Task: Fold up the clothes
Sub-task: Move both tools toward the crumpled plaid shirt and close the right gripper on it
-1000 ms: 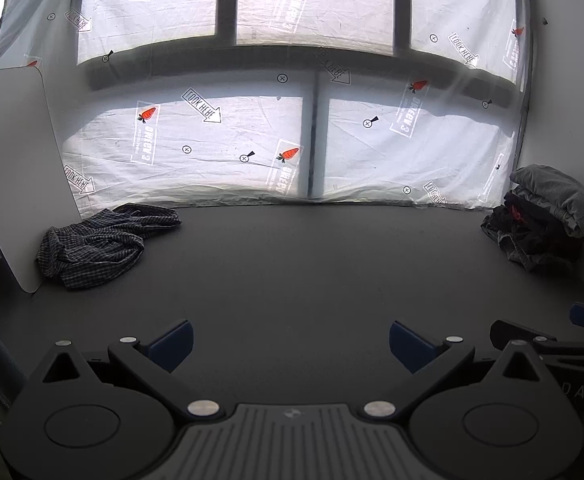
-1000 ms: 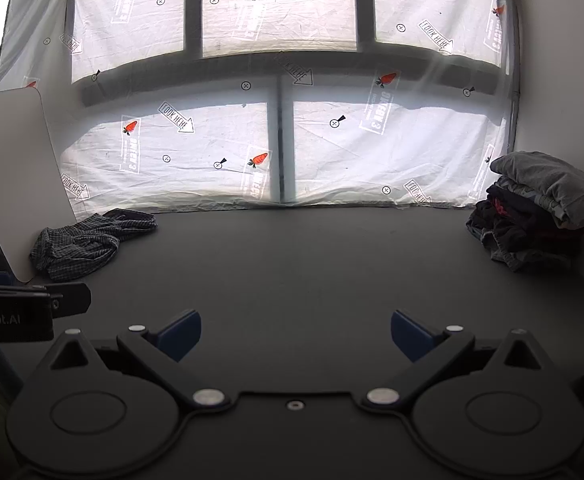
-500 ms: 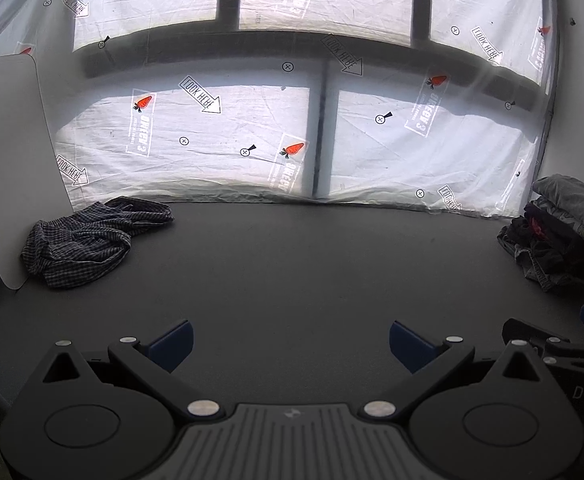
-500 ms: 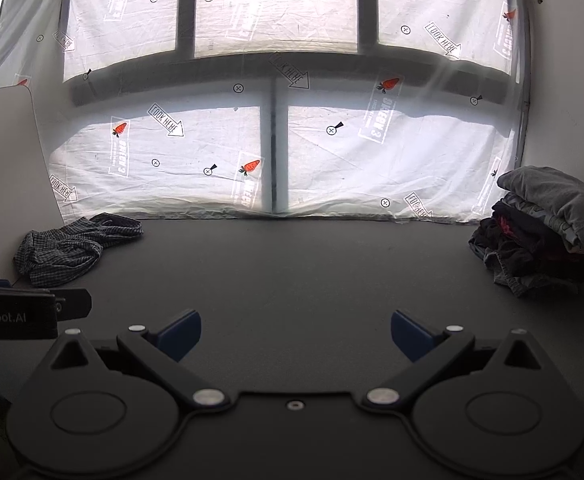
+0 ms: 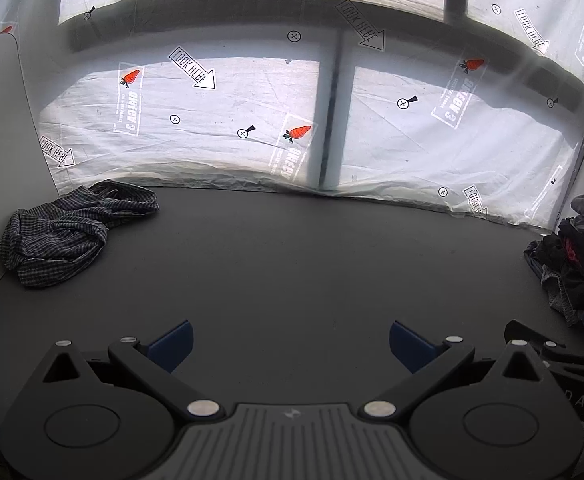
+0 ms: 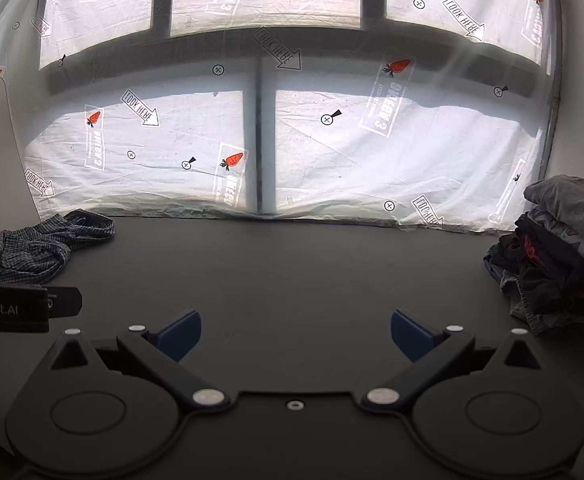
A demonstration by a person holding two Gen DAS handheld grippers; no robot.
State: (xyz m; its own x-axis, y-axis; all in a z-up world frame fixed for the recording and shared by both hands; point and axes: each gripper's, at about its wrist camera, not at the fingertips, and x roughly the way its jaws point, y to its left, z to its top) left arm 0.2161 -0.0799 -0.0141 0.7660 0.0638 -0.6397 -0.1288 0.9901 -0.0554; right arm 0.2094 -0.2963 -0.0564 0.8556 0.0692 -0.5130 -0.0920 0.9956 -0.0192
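A crumpled checked garment point(image 5: 68, 232) lies at the far left of the dark table point(image 5: 292, 264), also seen in the right wrist view point(image 6: 40, 248). A pile of dark and grey clothes point(image 6: 559, 252) sits at the far right, partly cut off in the left wrist view point(image 5: 571, 264). My left gripper point(image 5: 290, 344) hovers open over bare table, nothing between its blue fingertips. My right gripper point(image 6: 295, 334) is open too, empty, over the table's middle. Each gripper's body shows at the edge of the other's view.
A white board point(image 5: 0, 152) leans upright at the left, behind the checked garment. A plastic sheet printed with carrots and arrows point(image 6: 292, 140) covers the window along the table's far edge. A pale wall point(image 6: 583, 80) closes the right side.
Both grippers have swung slightly left and moved forward; the checked garment appears nearer and the clothes pile has slid toward the right edge. Fingers stayed open.
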